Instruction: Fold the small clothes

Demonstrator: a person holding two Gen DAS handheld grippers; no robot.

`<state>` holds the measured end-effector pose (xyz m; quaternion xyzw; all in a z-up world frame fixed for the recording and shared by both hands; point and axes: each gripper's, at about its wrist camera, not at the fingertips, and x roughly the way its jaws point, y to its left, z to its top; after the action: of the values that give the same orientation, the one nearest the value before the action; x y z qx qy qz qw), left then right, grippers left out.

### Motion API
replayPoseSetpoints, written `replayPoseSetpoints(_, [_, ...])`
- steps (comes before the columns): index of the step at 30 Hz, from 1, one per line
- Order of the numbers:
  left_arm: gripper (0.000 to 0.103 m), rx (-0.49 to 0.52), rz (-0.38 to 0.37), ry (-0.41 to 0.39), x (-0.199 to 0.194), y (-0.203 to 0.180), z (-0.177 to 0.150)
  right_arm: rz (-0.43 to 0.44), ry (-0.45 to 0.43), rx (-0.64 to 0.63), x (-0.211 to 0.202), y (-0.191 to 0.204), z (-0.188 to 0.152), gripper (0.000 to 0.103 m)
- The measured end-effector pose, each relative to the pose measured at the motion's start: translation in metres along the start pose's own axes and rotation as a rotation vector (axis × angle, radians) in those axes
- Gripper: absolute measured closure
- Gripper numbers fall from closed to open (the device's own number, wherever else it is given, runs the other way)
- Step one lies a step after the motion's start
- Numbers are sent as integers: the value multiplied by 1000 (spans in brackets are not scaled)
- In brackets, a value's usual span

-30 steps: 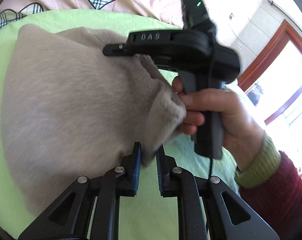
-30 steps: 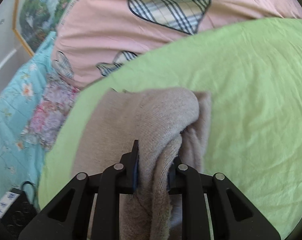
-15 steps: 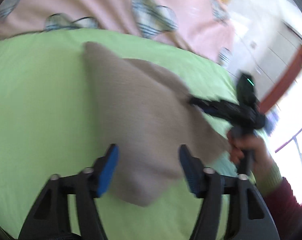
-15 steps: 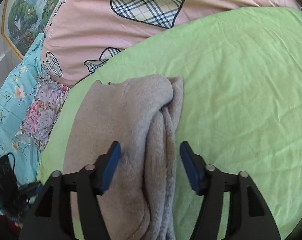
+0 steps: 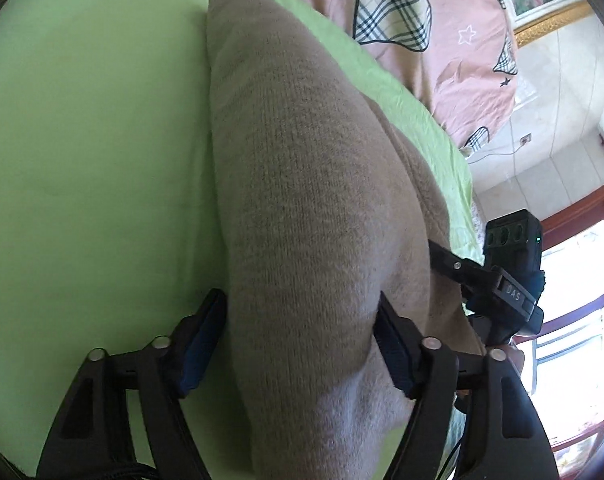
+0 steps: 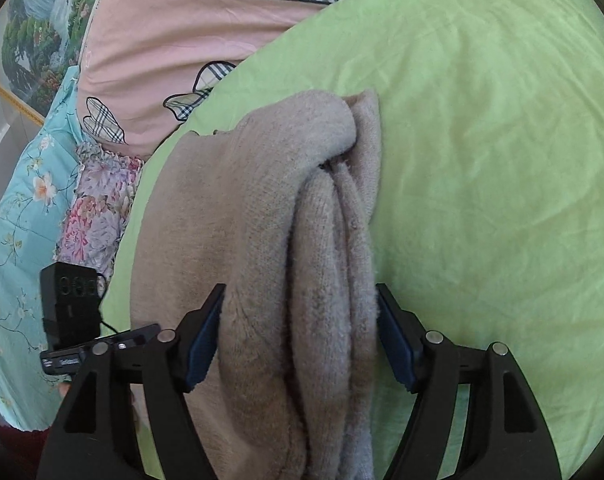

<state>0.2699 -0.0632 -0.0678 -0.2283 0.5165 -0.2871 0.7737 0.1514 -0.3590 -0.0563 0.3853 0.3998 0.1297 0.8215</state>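
A beige knitted garment (image 5: 310, 184) lies folded lengthwise on the green sheet (image 5: 82, 140). My left gripper (image 5: 298, 320) straddles one end of it; its jaws are closing, the cloth fills the gap between the blue pads, and I see no squeeze. From the right wrist view the garment (image 6: 262, 208) shows its stacked folds. My right gripper (image 6: 300, 312) stands around that thick folded edge with its jaws opening and the pads beside the cloth. Each gripper appears in the other's view: the right gripper (image 5: 502, 288) at the garment's far side, the left gripper (image 6: 82, 344) at the lower left.
A pink quilt (image 6: 162, 40) with plaid hearts lies behind the green sheet (image 6: 482, 160). Blue and floral bedding (image 6: 18, 240) lies to the left, under a framed picture (image 6: 34, 40). A red-framed window (image 5: 574, 300) is at the right of the left wrist view.
Both grippers let go of the cloth and opened. The left one swung around to the garment's end and now straddles it. The garment has settled flat on the sheet.
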Motion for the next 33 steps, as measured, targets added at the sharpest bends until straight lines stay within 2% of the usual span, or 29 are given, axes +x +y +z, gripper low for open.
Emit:
replayPoseSetpoints(1, [48, 6, -8, 3, 1, -1, 0, 12, 3, 3, 1, 0, 0, 47])
replayPoseSetpoints(4, [59, 32, 13, -16, -4, -4, -3, 21, -6, 20, 2, 3, -2, 62])
replayPoseSetpoints(6, [66, 54, 19, -27, -16, -9, -6, 21, -30, 14, -4, 11, -5, 66])
replayPoseSetpoints(9, [70, 76, 11, -55, -50, -12, -14, 59, -63, 7, -14, 29, -12, 68])
replayPoseSetpoints(14, [70, 115, 21, -107, -123, -8, -41, 169, -72, -36, -19, 69, -42, 68])
replayPoseSetpoints(18, [71, 154, 89, -119, -169, 4, -85, 225, -50, -83, -3, 102, -81, 69])
replayPoseSetpoints(20, [71, 153, 112, -98, -178, 15, -106, 240, -21, -96, 9, 110, -101, 69])
replayPoseSetpoints(23, [71, 115, 140, -50, -169, 38, -128, 221, 26, -80, 26, 109, -120, 69])
replayPoseSetpoints(26, [69, 89, 114, -63, -167, 48, -135, 197, 37, -55, 31, 102, -128, 68])
replayPoseSetpoints(28, [66, 78, 102, -67, -164, 48, -132, 183, 38, -54, 30, 102, -129, 66])
replayPoseSetpoints(29, [60, 70, 98, -63, -164, 49, -130, 163, 41, -58, 31, 103, -128, 65])
replayPoseSetpoints(32, [45, 37, 89, -55, -166, 56, -121, 132, 57, -56, 31, 106, -126, 55])
replayPoseSetpoints(33, [40, 28, 88, -67, -170, 59, -118, 104, 62, -53, 29, 106, -123, 45])
